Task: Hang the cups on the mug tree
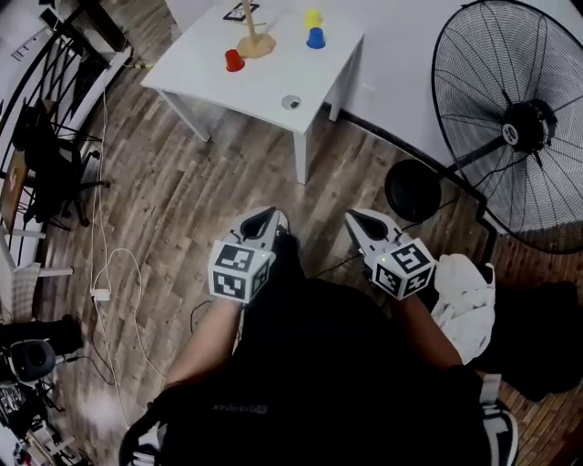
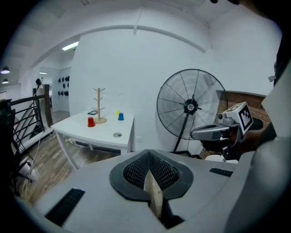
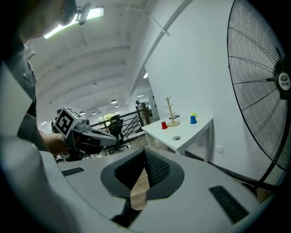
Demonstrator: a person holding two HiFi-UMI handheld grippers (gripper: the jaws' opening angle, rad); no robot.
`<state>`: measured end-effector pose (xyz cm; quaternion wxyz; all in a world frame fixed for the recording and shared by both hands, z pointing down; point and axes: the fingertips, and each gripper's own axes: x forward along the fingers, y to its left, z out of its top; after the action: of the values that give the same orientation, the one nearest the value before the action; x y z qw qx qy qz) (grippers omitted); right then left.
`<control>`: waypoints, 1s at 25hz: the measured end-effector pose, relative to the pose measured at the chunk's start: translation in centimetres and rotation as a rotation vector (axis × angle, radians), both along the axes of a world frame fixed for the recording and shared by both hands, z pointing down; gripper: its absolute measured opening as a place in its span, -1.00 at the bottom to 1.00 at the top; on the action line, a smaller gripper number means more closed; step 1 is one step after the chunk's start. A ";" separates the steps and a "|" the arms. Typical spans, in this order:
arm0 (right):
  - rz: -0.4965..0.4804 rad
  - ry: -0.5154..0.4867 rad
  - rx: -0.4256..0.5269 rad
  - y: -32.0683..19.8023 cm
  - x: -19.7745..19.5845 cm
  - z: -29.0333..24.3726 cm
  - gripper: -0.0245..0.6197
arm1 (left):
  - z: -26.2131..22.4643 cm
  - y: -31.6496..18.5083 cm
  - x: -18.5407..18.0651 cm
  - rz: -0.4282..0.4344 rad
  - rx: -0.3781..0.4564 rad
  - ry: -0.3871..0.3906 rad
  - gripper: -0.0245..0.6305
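Head view: we list left gripper [image 1: 265,217] and right gripper [image 1: 359,220] near our body, well apart from white table [image 1: 273,86] bearing mug tree [image 1: 254,36], red cup [image 1: 234,60], blue cup [image 1: 315,38] and yellow cup [image 1: 312,17].
Left gripper view alone: its jaws together, empty.
Right gripper view alone: its jaws together, empty.

The person wears a black top [image 1: 337,364] with short sleeves and a line of small pale print across it, too blurred to read. At the lower corners of the head view are what may be black shoes [image 1: 498,435] with white stripes. The left gripper [image 1: 265,217] and the right gripper [image 1: 362,219] each have a smooth, pale grey shell that tapers to a dark tip. Black ribbed pads [image 2: 136,169] sit in a black teardrop rim, with a dark slot on either side. Each gripper carries a white cube [image 1: 240,269] printed with black square markers.
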<state>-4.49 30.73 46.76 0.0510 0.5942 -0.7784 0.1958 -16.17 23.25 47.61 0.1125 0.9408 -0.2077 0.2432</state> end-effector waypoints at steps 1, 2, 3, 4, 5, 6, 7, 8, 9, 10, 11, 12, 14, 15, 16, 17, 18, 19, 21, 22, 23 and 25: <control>0.004 0.003 -0.009 -1.4 0.5 0.3 -0.90 | 0.2 -1.5 0.5 0.002 -0.004 0.002 -0.88; 0.007 0.007 -0.019 -2.8 1.1 0.5 -0.90 | 0.3 -3.0 1.1 0.006 -0.007 0.005 -0.88; 0.009 0.014 -0.027 -4.4 1.6 0.5 -0.90 | 0.3 -4.6 1.8 0.012 -0.007 0.008 -0.88; 0.011 0.021 -0.034 -6.1 2.1 0.4 -0.90 | 0.0 -6.3 2.4 0.019 -0.004 0.010 -0.88; 0.013 0.027 -0.039 -7.8 2.6 0.2 -0.90 | -0.3 -8.1 3.0 0.027 0.000 0.012 -0.88; 0.017 0.031 -0.042 -9.6 3.1 -0.2 -0.90 | -0.7 -9.9 3.6 0.037 0.004 0.012 -0.88; 0.022 0.034 -0.044 -11.3 3.6 -0.5 -0.90 | -1.1 -11.7 4.2 0.047 0.009 0.012 -0.88; 0.029 0.038 -0.044 -13.0 4.0 -0.9 -0.90 | -1.5 -13.4 4.8 0.058 0.013 0.012 -0.88; 0.035 0.042 -0.044 -14.7 4.4 -1.3 -0.90 | -1.9 -15.3 5.3 0.069 0.020 0.012 -0.88; 0.042 0.048 -0.044 -16.4 4.8 -1.5 -0.90 | -2.2 -17.2 5.9 0.079 0.028 0.011 -0.88; 0.048 0.053 -0.046 -18.0 5.2 -1.7 -0.90 | -2.5 -19.3 6.4 0.087 0.037 0.009 -0.88; 0.055 0.057 -0.049 -19.5 5.6 -1.8 -0.90 | -2.7 -21.2 6.9 0.092 0.044 0.008 -0.88; 0.071 0.060 -0.057 -22.3 6.3 -1.9 -0.90 | -3.1 -24.7 7.8 0.098 0.043 0.014 -0.88; 0.077 0.061 -0.062 -23.5 6.7 -1.8 -0.90 | -3.3 -26.1 8.3 0.103 0.042 0.020 -0.88; 0.082 0.065 -0.065 -24.7 6.9 -1.8 -0.90 | -3.4 -27.3 8.7 0.111 0.044 0.025 -0.88; 0.085 0.070 -0.068 -25.8 7.1 -1.8 -0.90 | -3.4 -28.4 9.0 0.123 0.048 0.027 -0.88; 0.087 0.076 -0.072 -26.9 7.2 -1.9 -0.90 | -3.2 -29.3 9.3 0.135 0.052 0.025 -0.88; 0.090 0.079 -0.075 -27.8 7.3 -2.0 -0.90 | -3.1 -30.2 9.3 0.145 0.053 0.021 -0.88; 0.100 0.082 -0.075 -29.5 7.6 -2.4 -0.90 | -2.8 -32.0 9.5 0.154 0.052 0.016 -0.88; 0.106 0.084 -0.070 -30.3 7.9 -2.6 -0.90 | -2.8 -33.0 9.7 0.152 0.052 0.019 -0.88; 0.109 0.087 -0.063 -31.2 8.2 -2.7 -0.90 | -2.9 -34.0 9.9 0.148 0.052 0.026 -0.88; 0.105 0.092 -0.053 -32.7 8.4 -2.6 -0.90 | -2.8 -35.6 10.3 0.136 0.050 0.036 -0.88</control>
<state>3.92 -1.93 44.11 0.0919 0.6412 -0.7375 0.1911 -5.84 -12.39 44.77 0.0759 0.9594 -0.1472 0.2283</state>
